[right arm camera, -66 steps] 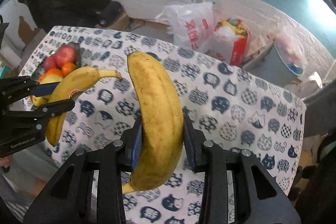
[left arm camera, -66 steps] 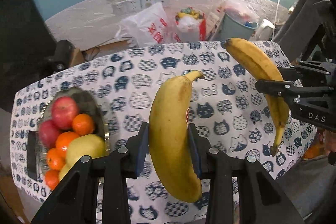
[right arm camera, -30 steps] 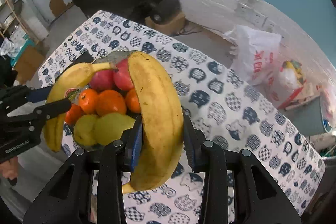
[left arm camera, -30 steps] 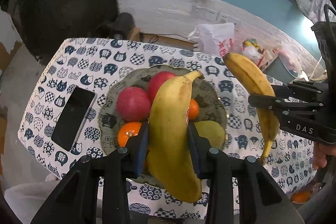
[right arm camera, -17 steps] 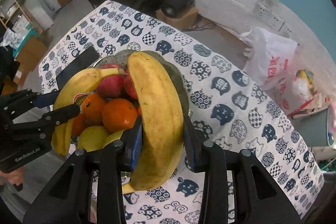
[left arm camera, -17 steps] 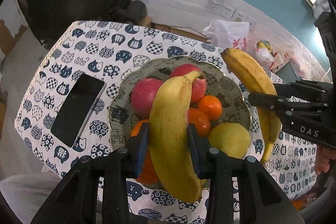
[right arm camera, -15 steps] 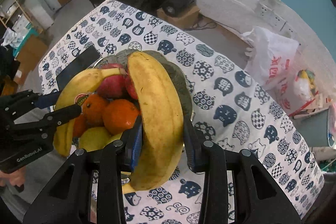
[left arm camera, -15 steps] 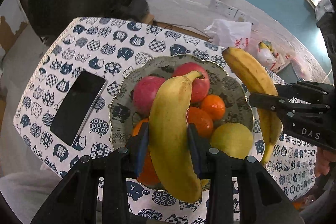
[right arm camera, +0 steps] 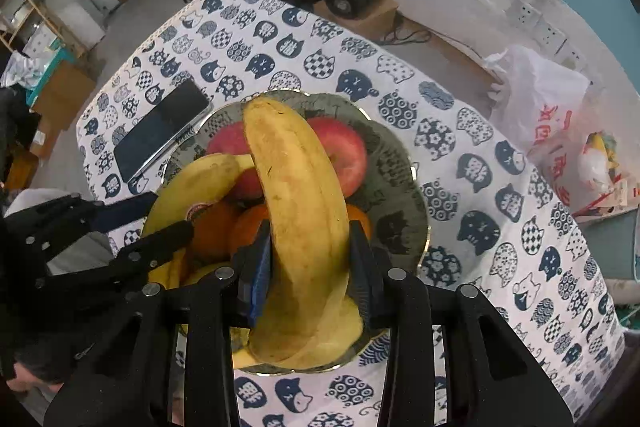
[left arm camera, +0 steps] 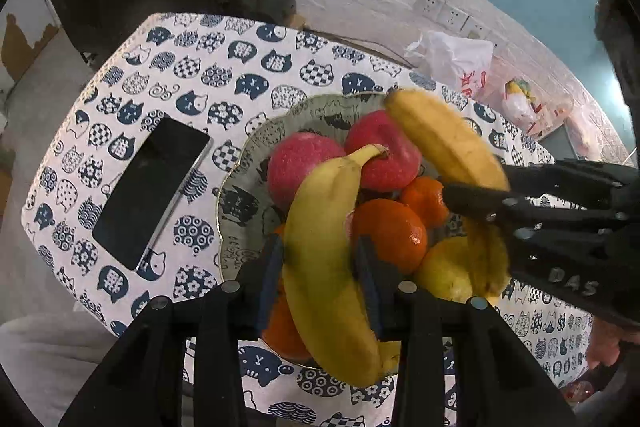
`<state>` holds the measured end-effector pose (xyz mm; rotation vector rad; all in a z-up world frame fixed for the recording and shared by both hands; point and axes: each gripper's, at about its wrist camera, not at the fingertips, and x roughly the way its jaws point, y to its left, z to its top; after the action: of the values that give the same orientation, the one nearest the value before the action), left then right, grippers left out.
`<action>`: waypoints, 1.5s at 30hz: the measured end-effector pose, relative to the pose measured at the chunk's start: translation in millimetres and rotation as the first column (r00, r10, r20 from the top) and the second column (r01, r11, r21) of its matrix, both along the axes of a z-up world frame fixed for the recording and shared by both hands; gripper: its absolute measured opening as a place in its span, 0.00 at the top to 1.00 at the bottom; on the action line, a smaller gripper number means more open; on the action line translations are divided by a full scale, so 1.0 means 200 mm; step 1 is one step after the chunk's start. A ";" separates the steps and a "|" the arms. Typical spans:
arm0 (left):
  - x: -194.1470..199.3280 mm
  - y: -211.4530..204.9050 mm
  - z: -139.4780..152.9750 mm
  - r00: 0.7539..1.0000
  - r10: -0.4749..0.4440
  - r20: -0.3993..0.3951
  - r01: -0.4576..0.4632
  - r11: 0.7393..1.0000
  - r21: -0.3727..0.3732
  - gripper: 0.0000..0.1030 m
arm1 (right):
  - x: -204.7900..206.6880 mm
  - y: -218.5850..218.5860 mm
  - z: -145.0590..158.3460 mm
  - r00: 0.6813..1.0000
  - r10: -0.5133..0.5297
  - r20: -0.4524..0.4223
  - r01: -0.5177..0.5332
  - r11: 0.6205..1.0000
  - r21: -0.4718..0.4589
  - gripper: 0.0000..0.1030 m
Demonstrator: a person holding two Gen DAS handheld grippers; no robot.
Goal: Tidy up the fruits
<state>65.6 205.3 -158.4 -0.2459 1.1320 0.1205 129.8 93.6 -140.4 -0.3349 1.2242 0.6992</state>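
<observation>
Left gripper (left arm camera: 320, 263) pinches stickered yellow banana (left arm camera: 324, 259), right gripper (right arm camera: 308, 267) pinches speckled yellow banana (right arm camera: 300, 211); both fruits hang over scalloped patterned bowl (left arm camera: 240, 203) of red apples (left arm camera: 300, 167), oranges (left arm camera: 390, 231) on cat-print tablecloth (left arm camera: 192, 79), black phone (left arm camera: 150, 183) beside bowl.

Two bananas (left arm camera: 324, 251) (left arm camera: 444, 143); two red apples (left arm camera: 298, 163) (left arm camera: 394, 163); at least three oranges (left arm camera: 394, 231) (left arm camera: 424, 197) (left arm camera: 282, 327), others possibly hidden; one yellow-green fruit (left arm camera: 450, 271); one plate (left arm camera: 236, 203); one phone (left arm camera: 150, 187); one patterned tablecloth (left arm camera: 224, 75); two grippers (left arm camera: 318, 281) (right arm camera: 306, 273); plastic bags (left arm camera: 460, 63) beyond the table, their number unclear
</observation>
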 end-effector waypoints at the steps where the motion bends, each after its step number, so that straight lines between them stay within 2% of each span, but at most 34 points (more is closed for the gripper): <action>1: 0.00 0.00 0.01 1.000 0.002 0.001 -0.002 1.000 0.001 0.64 | 0.00 0.00 0.00 1.000 -0.005 -0.004 0.005 1.000 0.003 0.66; 6: -0.01 0.00 0.02 1.000 0.000 0.006 -0.001 1.000 0.014 0.45 | 0.01 0.00 0.00 1.000 -0.019 -0.021 0.019 1.000 0.020 0.64; 10: -0.01 0.00 0.02 1.000 0.009 -0.005 -0.009 0.999 0.036 0.37 | 0.02 -0.04 0.04 0.999 -0.044 -0.024 0.045 0.998 0.049 0.61; 12: -0.02 0.00 0.04 1.000 0.017 0.000 -0.017 0.999 0.032 0.36 | 0.02 -0.07 0.07 0.998 -0.057 -0.029 0.059 0.996 0.073 0.61; 16: -0.04 -0.02 0.08 1.000 0.010 0.011 -0.011 0.999 0.039 0.31 | 0.00 -0.09 0.10 0.999 -0.051 -0.016 0.052 0.995 0.081 0.52; 20: -0.05 -0.05 0.12 1.000 0.004 0.023 -0.005 0.999 0.045 0.28 | -0.01 -0.14 0.11 0.998 -0.063 -0.023 0.065 0.994 0.092 0.51; 25: -0.08 -0.09 0.19 0.999 -0.009 0.042 0.006 0.998 0.057 0.25 | -0.04 -0.21 0.19 0.997 -0.077 0.013 0.075 0.992 0.106 0.51; 27: -0.10 -0.11 0.22 0.999 -0.014 0.052 0.010 0.997 0.077 0.24 | -0.06 -0.25 0.24 0.996 -0.087 0.034 0.083 0.990 0.114 0.50; 34: -0.20 -0.19 0.37 0.994 -0.067 0.087 0.052 0.984 0.168 0.21 | -0.15 -0.37 0.41 0.985 -0.124 0.123 0.107 0.984 0.139 0.32; 37: -0.24 -0.23 0.45 0.989 -0.089 0.118 0.064 0.978 0.200 0.14 | -0.18 -0.42 0.47 0.979 -0.143 0.146 0.121 0.981 0.152 0.26; 39: -0.26 -0.25 0.50 0.985 -0.099 0.139 0.067 0.973 0.222 0.14 | -0.21 -0.46 0.51 0.974 -0.152 0.168 0.127 0.980 0.152 0.22; 45: -0.32 -0.32 0.63 0.974 -0.136 0.182 0.084 0.959 0.269 0.08 | -0.29 -0.54 0.60 0.963 -0.159 0.216 0.126 0.979 0.159 0.21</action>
<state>1.8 140.5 -33.3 0.0398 0.9162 0.1402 72.6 -15.2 -20.9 -0.1977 0.9634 0.6025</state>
